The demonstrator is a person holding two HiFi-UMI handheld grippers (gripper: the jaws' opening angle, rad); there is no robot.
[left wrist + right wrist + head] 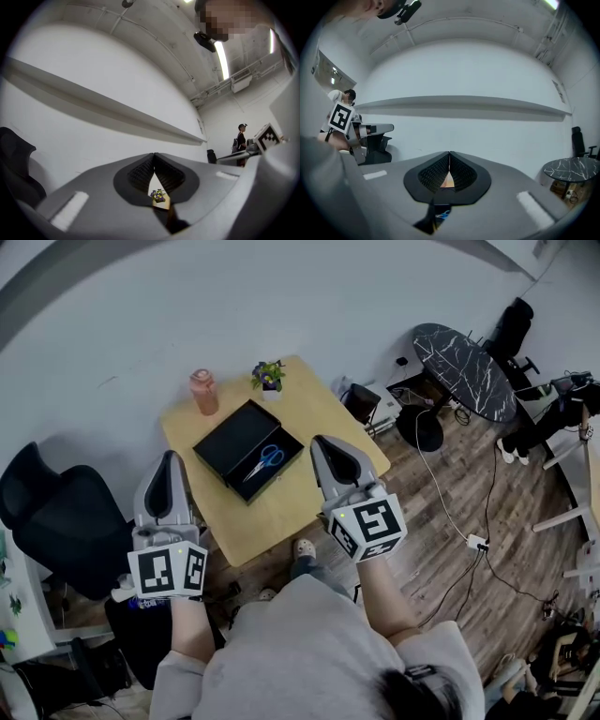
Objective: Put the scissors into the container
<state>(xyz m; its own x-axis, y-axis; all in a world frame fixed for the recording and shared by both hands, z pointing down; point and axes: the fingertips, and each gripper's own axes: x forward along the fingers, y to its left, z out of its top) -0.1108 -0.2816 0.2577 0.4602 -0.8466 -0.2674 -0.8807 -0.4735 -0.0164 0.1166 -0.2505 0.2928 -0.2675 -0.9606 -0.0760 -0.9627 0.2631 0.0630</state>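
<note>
Listing by size | wooden table (281, 512) | black container (223, 440): open, mid-table | left gripper (170, 457): jaws closed tip to tip, empty, at table's left edge | right gripper (319, 442): jaws closed, empty, beside container | pink bottle (203, 392): upright, far corner | scissors (265, 461): blue-handled, lying inside container | potted plant (269, 377): far edge

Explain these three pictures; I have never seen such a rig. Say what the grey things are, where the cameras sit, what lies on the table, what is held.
No robot: a person holds two grey handheld clamps, the left gripper and the right gripper. One camera sits on the head, looking down; one rides on each gripper. On the light wooden table stand an open black box with blue-handled scissors inside, a pink bottle and a small potted plant. Both grippers are shut, holding nothing.
</note>
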